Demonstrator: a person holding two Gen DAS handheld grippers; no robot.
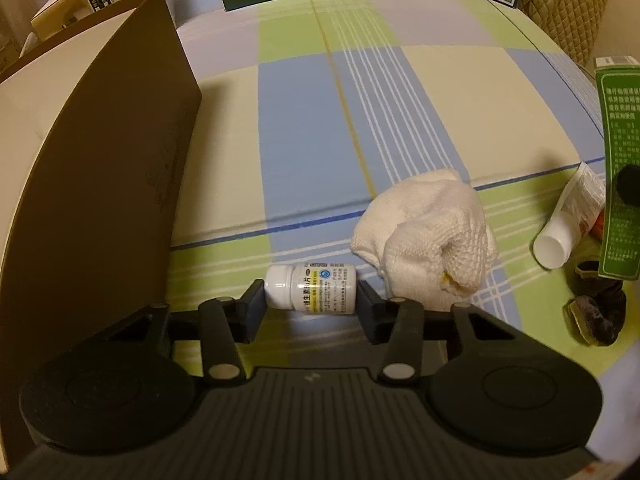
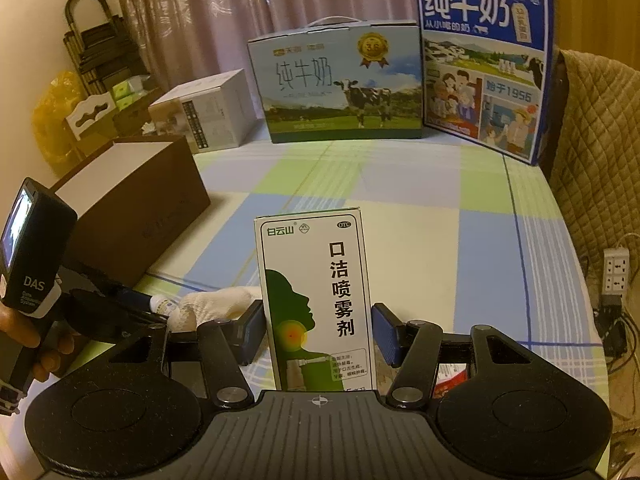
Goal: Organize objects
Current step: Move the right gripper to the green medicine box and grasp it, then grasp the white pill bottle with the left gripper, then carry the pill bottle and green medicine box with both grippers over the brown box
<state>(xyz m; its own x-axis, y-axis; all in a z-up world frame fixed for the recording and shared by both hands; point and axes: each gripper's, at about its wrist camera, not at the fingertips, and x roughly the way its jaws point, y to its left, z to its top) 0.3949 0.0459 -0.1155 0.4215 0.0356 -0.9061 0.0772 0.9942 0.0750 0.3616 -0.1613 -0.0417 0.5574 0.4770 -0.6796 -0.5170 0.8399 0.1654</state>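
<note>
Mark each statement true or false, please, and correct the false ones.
1. The pill bottle lies on its side between the left gripper's fingers. True.
2. The right gripper holds a red can. False: it holds an upright green-and-white spray box.
3. The white cloth lies inside the brown box. False: it lies on the checked tablecloth, beside the bottle.
4. Two milk cartons stand at the table's far edge. True.
</note>
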